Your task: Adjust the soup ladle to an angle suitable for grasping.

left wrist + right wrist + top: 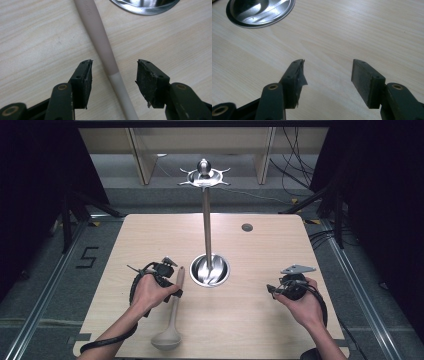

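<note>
A beige ladle (pixel 172 315) lies on the wooden table (pixel 250 320), bowl toward the front edge, handle pointing at the steel stand. My left gripper (pixel 172 276) hovers over its handle. In the left gripper view the handle (pixel 105 50) runs between the open jaws of that gripper (pixel 113 71), touching neither. A steel stand with a round base (pixel 210 270) and a tall pole (pixel 206 220) topped by a hook ring (pixel 204 176) rises at the table's middle. My right gripper (pixel 274 290) is open over bare wood at the right (pixel 327 70).
The stand's shiny base shows at the top of the left gripper view (pixel 145 6) and at the top left of the right gripper view (pixel 259 12). A small round grommet (pixel 247 227) sits at the table's far right. Cables trail from both grippers.
</note>
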{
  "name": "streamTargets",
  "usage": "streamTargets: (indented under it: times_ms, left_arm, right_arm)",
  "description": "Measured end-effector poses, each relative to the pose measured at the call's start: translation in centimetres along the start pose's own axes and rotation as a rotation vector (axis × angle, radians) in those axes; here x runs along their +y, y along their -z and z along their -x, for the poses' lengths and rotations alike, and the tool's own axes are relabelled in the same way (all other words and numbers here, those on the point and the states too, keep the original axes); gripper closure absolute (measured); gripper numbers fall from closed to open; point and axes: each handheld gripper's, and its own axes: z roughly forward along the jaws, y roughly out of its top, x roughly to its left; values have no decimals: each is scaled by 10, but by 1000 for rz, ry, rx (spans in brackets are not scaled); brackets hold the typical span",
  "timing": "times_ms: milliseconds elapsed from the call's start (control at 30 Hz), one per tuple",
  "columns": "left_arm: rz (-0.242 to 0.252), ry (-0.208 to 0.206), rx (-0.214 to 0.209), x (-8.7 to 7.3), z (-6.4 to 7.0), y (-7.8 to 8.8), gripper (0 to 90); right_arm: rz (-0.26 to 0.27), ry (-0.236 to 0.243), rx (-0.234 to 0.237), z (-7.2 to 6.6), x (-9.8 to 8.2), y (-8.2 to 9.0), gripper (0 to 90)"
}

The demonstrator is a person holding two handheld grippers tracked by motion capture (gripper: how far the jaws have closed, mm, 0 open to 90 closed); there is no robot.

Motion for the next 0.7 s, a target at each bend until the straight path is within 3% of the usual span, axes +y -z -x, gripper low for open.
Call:
streamTargets:
  times_ms: [33,67,100,133,233,267,500,567,600,700]
  left_arm:
    - [-6,6,4,1,-1,-1,456]
    - [-11,-6,-2,4,-4,-3,459]
    - [-62,-43,-15,9,-12,-5,464]
    - [-62,-43,-15,9,-12,-5,467]
    - [-77,-33,-10,14,-11,-10,476]
    - [-90,24,-19,14,-6,-11,476]
    - [-105,34,39,21,4,-24,514]
    - [-110,24,41,22,3,-26,541]
    - [-138,8,48,23,2,-28,551]
    - [-135,27,48,22,1,-33,564]
  right_arm:
    - [3,24,-8,2,0,0,440]
    - [0,26,-9,2,0,0,439]
    - [-8,9,-6,2,0,0,440]
    - [-8,9,-6,2,0,0,440]
    - [-4,-3,0,2,0,0,439]
    - [-5,-3,0,2,0,0,439]
    - [-1,17,-7,4,-1,0,440]
    - [-1,19,-7,3,-1,0,439]
    - [-6,0,-4,2,-1,0,439]
    - [-2,12,-3,3,-1,0,439]
